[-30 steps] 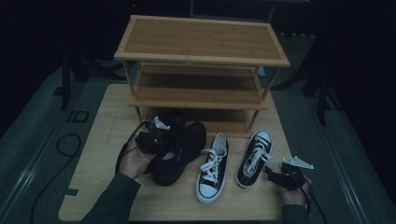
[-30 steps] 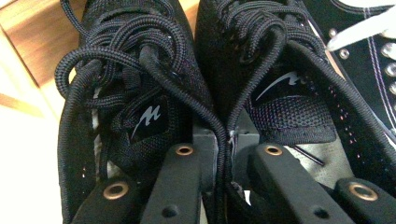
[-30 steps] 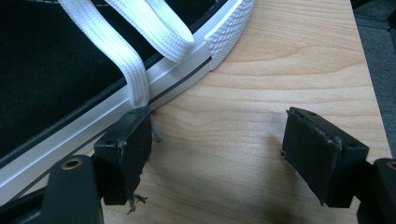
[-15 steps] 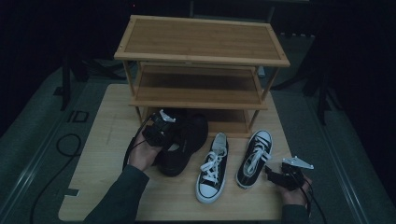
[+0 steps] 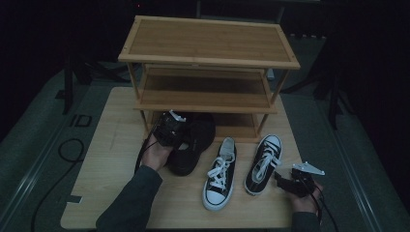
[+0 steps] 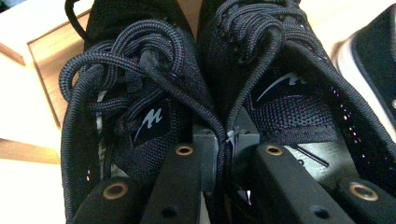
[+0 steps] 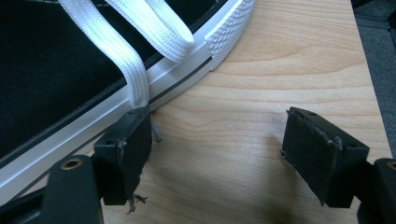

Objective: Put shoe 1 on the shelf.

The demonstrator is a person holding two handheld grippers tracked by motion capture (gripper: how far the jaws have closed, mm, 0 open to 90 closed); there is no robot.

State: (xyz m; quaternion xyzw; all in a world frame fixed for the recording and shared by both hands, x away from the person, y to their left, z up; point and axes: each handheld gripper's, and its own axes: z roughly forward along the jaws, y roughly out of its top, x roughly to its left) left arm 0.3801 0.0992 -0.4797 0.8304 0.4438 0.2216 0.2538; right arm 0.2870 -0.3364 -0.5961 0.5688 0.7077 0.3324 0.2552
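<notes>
dark floor and dim gear ring the pale wooden table [image 5: 106, 145], and a three-tier bamboo shoe rack [image 5: 208, 53] stands at the twelve o'clock end of it, its lowest shelf [image 5: 239, 126] open toward me. my left gripper [image 5: 169, 129] sits at about nine o'clock of the table's middle, just in front of that lowest shelf, and it is clenched on the pair of black mesh trainers [image 5: 191, 145]: in the left gripper view one jaw goes down inside each shoe, so the two inner collars are pinched together between them, under the black laces [image 6: 140, 70] and the small white logo on the tongue [image 6: 152, 122]. i hold them this way, i judge, so both shoes travel as one and their toes point at the shelf, ready to slide in; the toes already lie at the shelf's front edge. my right gripper [image 7: 215, 154] rests at about four o'clock near the table's edge, released, jaws apart with bare wood between them. its one jaw stands just beside the white rubber sole of the nearer black canvas sneaker [image 7: 56, 70], whose white lace [image 7: 135, 56] droops to it. the other canvas sneaker [image 5: 220, 174] lies at six o'clock. i take it the right waits there for its pair.
</notes>
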